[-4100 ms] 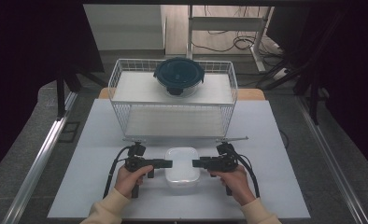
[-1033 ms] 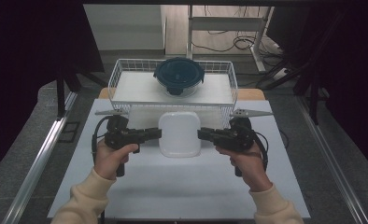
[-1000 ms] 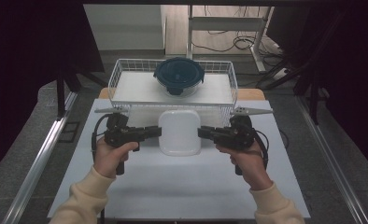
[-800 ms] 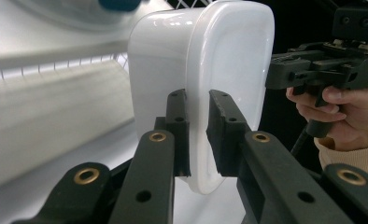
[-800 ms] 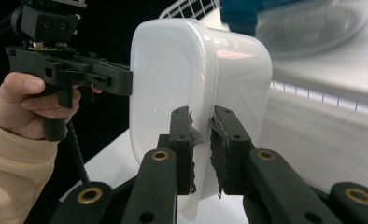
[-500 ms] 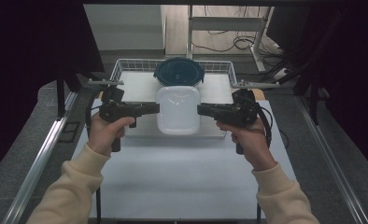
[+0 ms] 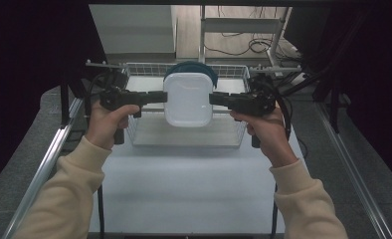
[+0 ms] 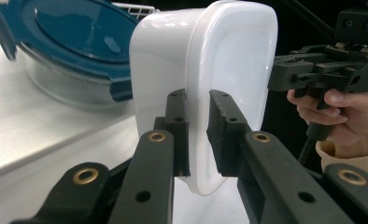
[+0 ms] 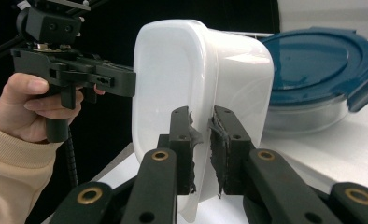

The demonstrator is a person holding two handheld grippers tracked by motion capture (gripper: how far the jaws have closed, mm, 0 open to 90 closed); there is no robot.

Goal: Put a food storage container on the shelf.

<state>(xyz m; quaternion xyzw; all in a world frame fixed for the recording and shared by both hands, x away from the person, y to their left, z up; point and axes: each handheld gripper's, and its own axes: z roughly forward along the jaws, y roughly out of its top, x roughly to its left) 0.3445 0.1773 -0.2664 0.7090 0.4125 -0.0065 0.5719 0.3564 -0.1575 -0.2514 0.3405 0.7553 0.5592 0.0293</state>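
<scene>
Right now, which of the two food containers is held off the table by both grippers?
The white container, clamped at both rims; the blue-lidded glass one sits in the wire basket.

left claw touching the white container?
Touching. The left gripper view shows the left claw with both jaws clamped on the rim of the white container.

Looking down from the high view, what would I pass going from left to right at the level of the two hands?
The person's left hand → left gripper → white container, held up by its rim on both sides → right gripper → right hand.
</scene>
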